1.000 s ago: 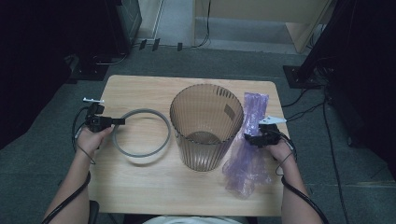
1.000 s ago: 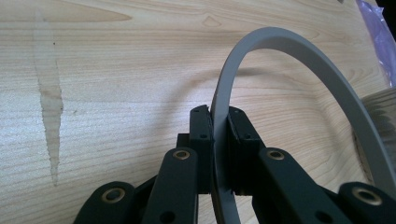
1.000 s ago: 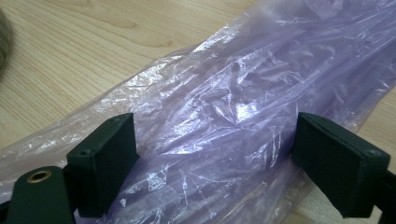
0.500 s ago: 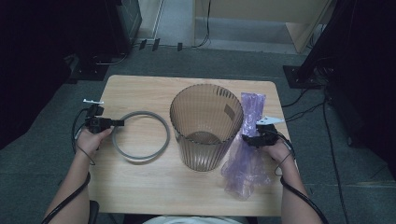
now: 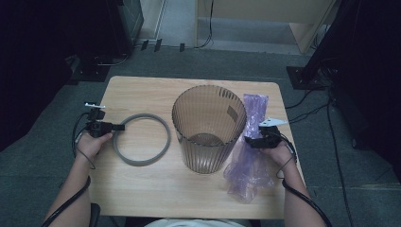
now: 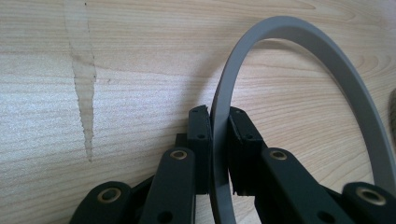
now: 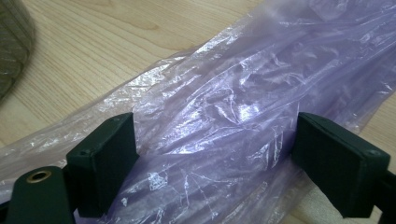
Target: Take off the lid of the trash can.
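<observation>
Two grippers busy — left gripper (image 6: 219, 154) clamped on grey ring (image 6: 299, 51); right gripper (image 7: 217, 163) spread wide around purple bag (image 7: 233, 102).

Right gripper (image 7: 217, 154): standing wide apart, one jaw on each side of the bag.
Purple plastic bag (image 7: 243, 107): lying crumpled between the jaws, stretching across the worktop.
Worktop (image 7: 93, 51): showing pale wood grain.
Bin (image 7: 11, 42): edging into the upper left corner.

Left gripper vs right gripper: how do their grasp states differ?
The left gripper is shut on the grey ring; the right gripper is open, jaws straddling the purple plastic bag. Left holds something thin and rigid; right spans something crumpled and soft. Both sit low at the wooden table.
</observation>
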